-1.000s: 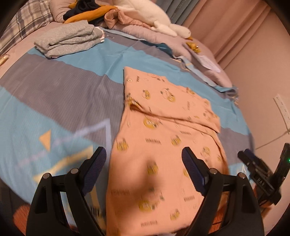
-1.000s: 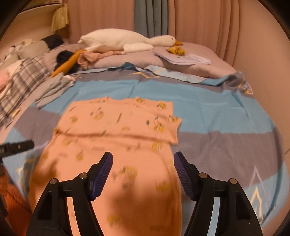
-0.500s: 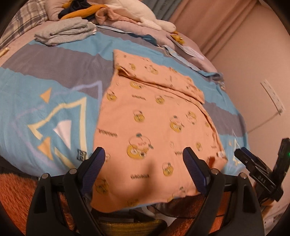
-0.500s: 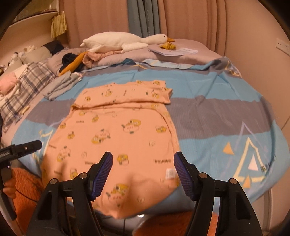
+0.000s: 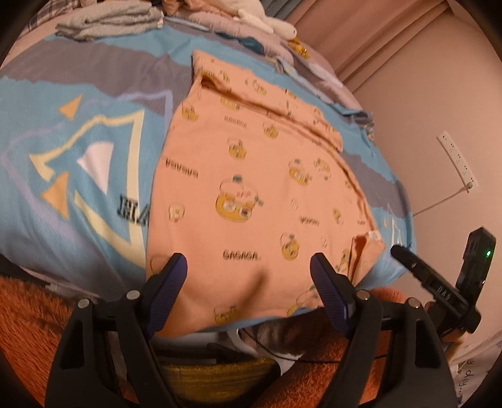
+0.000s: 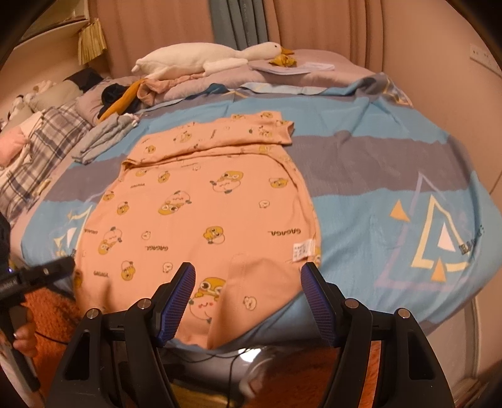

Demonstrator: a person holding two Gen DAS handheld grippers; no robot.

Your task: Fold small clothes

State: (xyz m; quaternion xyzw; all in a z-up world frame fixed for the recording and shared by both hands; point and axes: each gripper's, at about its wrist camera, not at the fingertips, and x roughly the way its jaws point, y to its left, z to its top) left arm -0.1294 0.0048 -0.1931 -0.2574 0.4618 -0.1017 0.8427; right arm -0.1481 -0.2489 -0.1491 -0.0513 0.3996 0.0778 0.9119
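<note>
Right wrist view: the right hand-held gripper [image 6: 248, 292] hangs with fingers apart and empty just above the peach shirt's [image 6: 200, 216] hem draped off the bed [image 6: 376, 201]; the left hand-held gripper [image 5: 249, 282] likewise. Pinching one layer only could drag the shirt crooked.

Left gripper [image 5: 248, 276], right gripper [image 6: 248, 287]: fingers spread (both empty).

Pink curtains [image 6: 329, 25], blue-grey bedspread [image 6: 376, 194], seemingly orange rug [image 5: 28, 314].
</note>
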